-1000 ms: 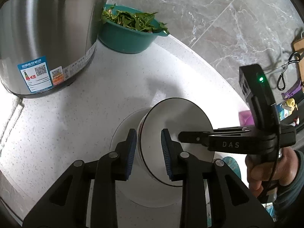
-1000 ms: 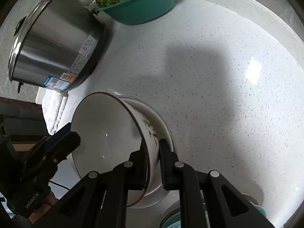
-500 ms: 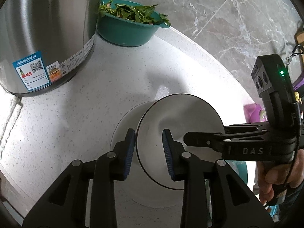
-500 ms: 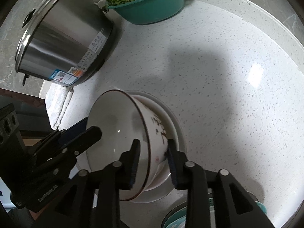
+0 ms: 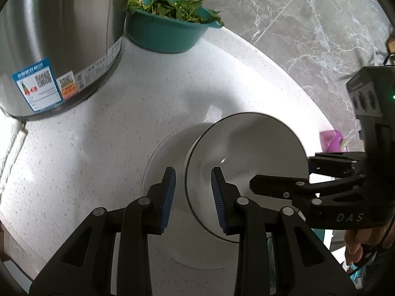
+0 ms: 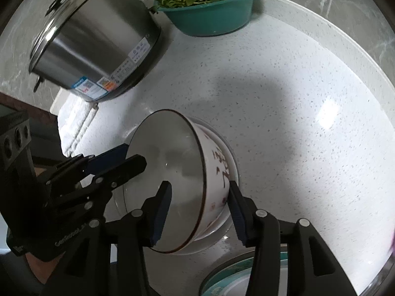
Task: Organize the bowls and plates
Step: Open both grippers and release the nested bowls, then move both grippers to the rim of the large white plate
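A white bowl [image 5: 246, 155] with a dark rim and red marks on its side [image 6: 219, 162] stands tilted on its edge on a white plate [image 5: 160, 153] that lies on the counter. My left gripper [image 5: 193, 194] is open, one finger on each side of the bowl's rim, and not pinching it. My right gripper [image 6: 200, 209] is open wide and straddles the opposite part of the rim, one finger inside the bowl and one outside. Each gripper also shows in the other's view, the right one in the left wrist view [image 5: 279, 187] and the left one in the right wrist view [image 6: 118, 157].
A large steel cooker [image 5: 54, 37] stands at the back left. A teal basin of green leaves [image 5: 170, 24] sits behind it. A teal-patterned plate [image 6: 232, 278] lies at the near counter edge. The curved counter edge [image 5: 284, 74] runs at the right.
My right gripper has opened from shut on the bowl's rim to wide open. The bowl stays tilted on the plate. My left gripper's fingers still straddle the rim.
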`<state>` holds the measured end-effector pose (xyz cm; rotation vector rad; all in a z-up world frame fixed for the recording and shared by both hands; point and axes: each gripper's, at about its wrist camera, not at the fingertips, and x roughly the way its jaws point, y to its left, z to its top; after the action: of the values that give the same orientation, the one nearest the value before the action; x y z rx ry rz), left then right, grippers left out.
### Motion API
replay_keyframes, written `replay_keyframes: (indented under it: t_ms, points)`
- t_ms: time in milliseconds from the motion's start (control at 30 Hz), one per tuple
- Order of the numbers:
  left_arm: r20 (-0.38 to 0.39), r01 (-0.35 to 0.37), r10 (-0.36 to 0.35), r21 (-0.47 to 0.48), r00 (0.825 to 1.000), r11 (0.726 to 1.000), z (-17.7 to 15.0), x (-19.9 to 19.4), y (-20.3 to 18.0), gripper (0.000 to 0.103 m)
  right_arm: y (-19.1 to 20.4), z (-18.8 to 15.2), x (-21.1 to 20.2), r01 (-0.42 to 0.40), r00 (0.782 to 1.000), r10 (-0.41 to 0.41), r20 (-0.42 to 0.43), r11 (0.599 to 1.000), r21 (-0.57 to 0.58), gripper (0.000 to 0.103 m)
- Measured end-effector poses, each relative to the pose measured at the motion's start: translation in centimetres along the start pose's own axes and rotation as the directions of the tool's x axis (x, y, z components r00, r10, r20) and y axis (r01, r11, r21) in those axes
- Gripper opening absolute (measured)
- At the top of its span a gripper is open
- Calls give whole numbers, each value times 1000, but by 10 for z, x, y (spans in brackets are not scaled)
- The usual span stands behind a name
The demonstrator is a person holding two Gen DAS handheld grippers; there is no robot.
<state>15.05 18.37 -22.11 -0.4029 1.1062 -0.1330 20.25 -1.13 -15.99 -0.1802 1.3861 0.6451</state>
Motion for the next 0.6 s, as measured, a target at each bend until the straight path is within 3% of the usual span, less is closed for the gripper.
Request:
replay_keyframes:
  t_ms: [100, 233, 600]
  points:
    - [-10, 0, 0, 1, 1000, 1000, -2, 4, 0, 28, 4, 0, -1, 9, 1000, -8, 8, 1000, -25, 56]
    - [-20, -3, 3, 9, 1000, 1000, -1, 9, -2, 28, 17, 1, -7, 95, 995, -91, 38, 990, -100, 60]
    - [6, 6, -6, -21, 1000, 1000, -8, -1, 9, 28, -6, 5, -29, 24, 996, -21, 84, 999, -36, 62]
